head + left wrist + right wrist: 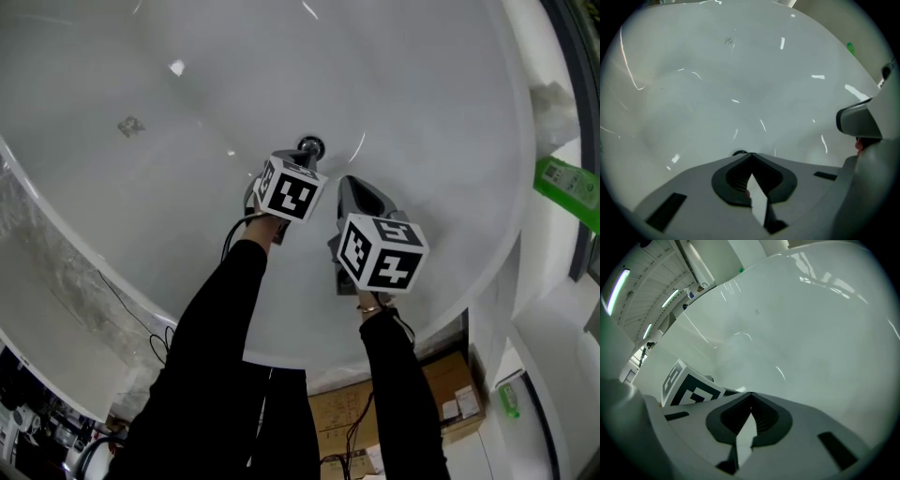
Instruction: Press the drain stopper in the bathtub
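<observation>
The round dark drain stopper [310, 147] sits in the floor of the white bathtub [141, 187]. My left gripper [304, 159] reaches down to it, jaws shut, its tip right at the stopper's near edge; touching or not, I cannot tell. In the left gripper view the closed tip [751, 154] hides most of the stopper [739, 153]. My right gripper [350, 184] hovers shut and empty just to the right, apart from the stopper. Its own view shows its closed tip [751, 393] over bare tub wall, with the left gripper's marker cube [686, 386] beside it.
The tub's near rim [281, 352] curves under my arms. Plastic wrap [56, 272] covers the left rim. A green bottle [565, 187] stands at the right. Cardboard boxes [441, 394] and cables lie on the floor below.
</observation>
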A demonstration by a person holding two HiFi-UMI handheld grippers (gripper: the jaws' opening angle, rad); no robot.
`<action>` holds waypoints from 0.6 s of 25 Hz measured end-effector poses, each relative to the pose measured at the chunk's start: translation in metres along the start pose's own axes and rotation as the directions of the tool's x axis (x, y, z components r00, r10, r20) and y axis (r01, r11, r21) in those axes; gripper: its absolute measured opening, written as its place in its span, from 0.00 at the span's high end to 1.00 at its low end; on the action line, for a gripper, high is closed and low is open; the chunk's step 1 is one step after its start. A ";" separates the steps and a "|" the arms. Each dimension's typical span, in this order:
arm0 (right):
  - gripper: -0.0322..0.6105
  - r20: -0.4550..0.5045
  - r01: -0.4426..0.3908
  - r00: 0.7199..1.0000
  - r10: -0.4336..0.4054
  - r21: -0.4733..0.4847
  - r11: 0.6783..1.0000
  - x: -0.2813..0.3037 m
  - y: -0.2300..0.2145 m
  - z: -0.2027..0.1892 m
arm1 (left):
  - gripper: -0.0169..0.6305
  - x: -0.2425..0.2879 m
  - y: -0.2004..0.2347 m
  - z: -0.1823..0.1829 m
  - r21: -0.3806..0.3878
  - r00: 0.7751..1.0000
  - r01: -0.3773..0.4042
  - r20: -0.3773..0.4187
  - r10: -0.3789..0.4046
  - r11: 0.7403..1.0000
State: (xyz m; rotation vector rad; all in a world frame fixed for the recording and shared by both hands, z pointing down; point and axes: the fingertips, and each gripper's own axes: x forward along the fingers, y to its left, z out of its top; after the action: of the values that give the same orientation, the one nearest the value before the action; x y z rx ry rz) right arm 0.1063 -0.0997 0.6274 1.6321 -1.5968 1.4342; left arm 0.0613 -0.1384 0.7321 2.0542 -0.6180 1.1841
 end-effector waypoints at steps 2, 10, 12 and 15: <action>0.95 0.011 0.000 1.000 0.000 -0.004 1.000 -0.009 0.004 0.005 | 0.96 -0.010 -0.005 0.005 0.003 1.000 0.001 0.008 -0.001 1.000; 0.95 0.058 -0.004 0.998 0.004 0.001 1.000 -0.047 0.021 0.015 | 0.96 -0.056 -0.019 0.016 0.030 1.000 -0.008 0.022 0.007 1.000; 0.95 0.064 -0.011 0.998 0.011 -0.004 1.000 -0.054 0.026 0.013 | 0.96 -0.067 -0.022 0.018 0.040 1.000 -0.012 0.030 0.011 0.999; 0.95 0.071 -0.014 0.997 0.014 -0.009 1.000 -0.066 0.033 0.008 | 0.96 -0.086 -0.028 0.022 0.049 0.999 -0.013 0.052 0.011 0.999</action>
State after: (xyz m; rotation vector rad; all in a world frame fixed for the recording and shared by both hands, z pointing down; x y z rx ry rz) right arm 0.0929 -0.0846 0.5559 1.6876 -1.6544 1.3885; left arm 0.0516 -0.1311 0.6399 2.1312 -0.6325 1.1668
